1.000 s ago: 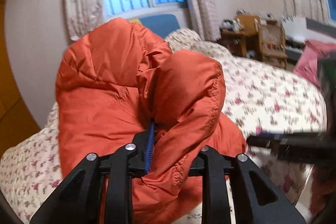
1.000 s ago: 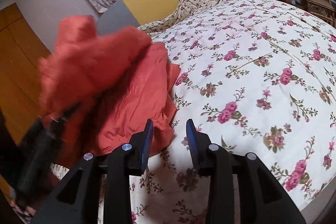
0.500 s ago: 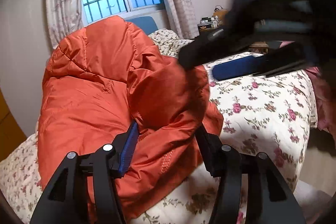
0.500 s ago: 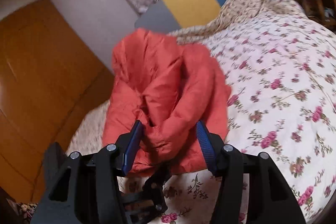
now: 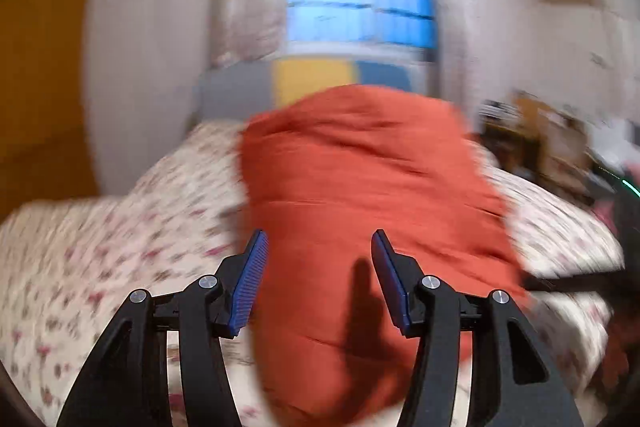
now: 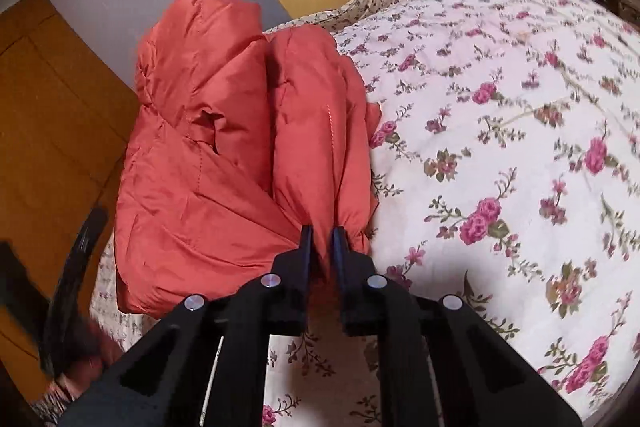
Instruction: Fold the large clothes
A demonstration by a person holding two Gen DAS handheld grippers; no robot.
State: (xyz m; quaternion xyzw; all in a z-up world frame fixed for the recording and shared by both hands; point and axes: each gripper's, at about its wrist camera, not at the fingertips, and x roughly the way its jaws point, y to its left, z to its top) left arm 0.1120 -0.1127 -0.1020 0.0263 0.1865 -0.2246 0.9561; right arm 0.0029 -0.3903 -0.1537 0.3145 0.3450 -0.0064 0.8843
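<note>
floral bedspread [image 6: 500, 115], unlabelled orange jacket [image 6: 208, 147]

No readable text, label, brand, number or sign shows in either view.

The right gripper [image 6: 322, 241] has just clamped its jaws on a fold of the orange jacket [image 6: 208, 131]. The left gripper [image 5: 318, 279] stands with jaws apart (nothing pinched between them), pointing slightly downward.
</note>
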